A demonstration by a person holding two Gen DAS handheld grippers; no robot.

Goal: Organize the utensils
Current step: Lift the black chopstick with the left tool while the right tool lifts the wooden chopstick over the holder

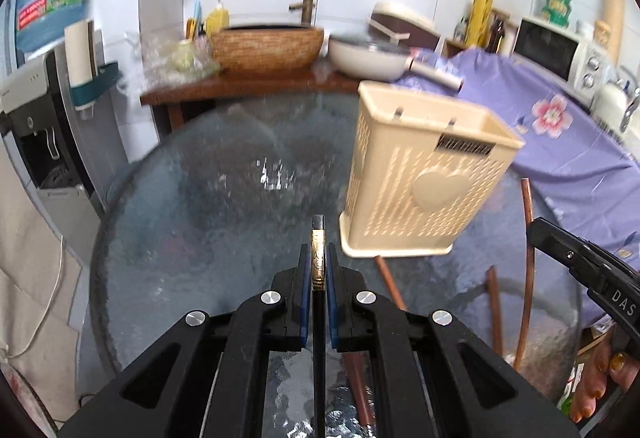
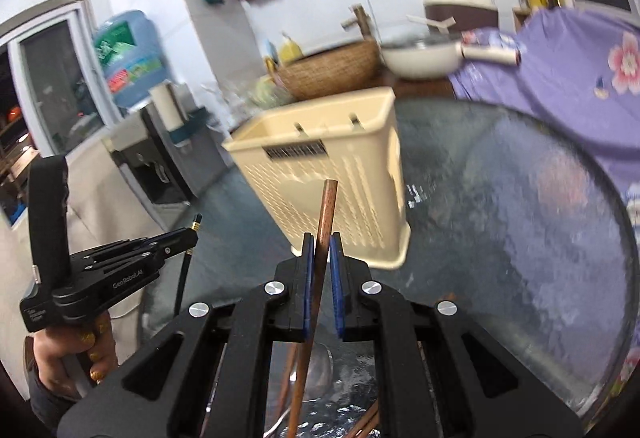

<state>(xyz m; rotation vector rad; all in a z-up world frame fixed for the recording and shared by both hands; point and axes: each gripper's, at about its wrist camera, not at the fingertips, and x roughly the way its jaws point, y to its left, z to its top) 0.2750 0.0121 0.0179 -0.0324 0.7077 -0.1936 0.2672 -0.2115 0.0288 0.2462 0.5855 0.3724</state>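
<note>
A cream perforated utensil basket (image 1: 424,173) stands on the round glass table (image 1: 200,197); it also shows in the right wrist view (image 2: 332,173). My left gripper (image 1: 319,258) is shut on a black chopstick with a gold band (image 1: 318,254), held upright just left of the basket. My right gripper (image 2: 321,242) is shut on a brown wooden chopstick (image 2: 326,213), held up in front of the basket. The right gripper (image 1: 576,258) and its chopstick (image 1: 528,238) show at the right of the left wrist view. The left gripper (image 2: 176,242) shows at the left of the right wrist view.
More brown chopsticks (image 1: 390,286) lie on the glass near the front edge, with a spoon (image 2: 316,362) below my right gripper. A woven basin (image 1: 266,47) and white pan (image 1: 368,55) sit on the counter behind. A purple floral cloth (image 1: 560,125) lies to the right.
</note>
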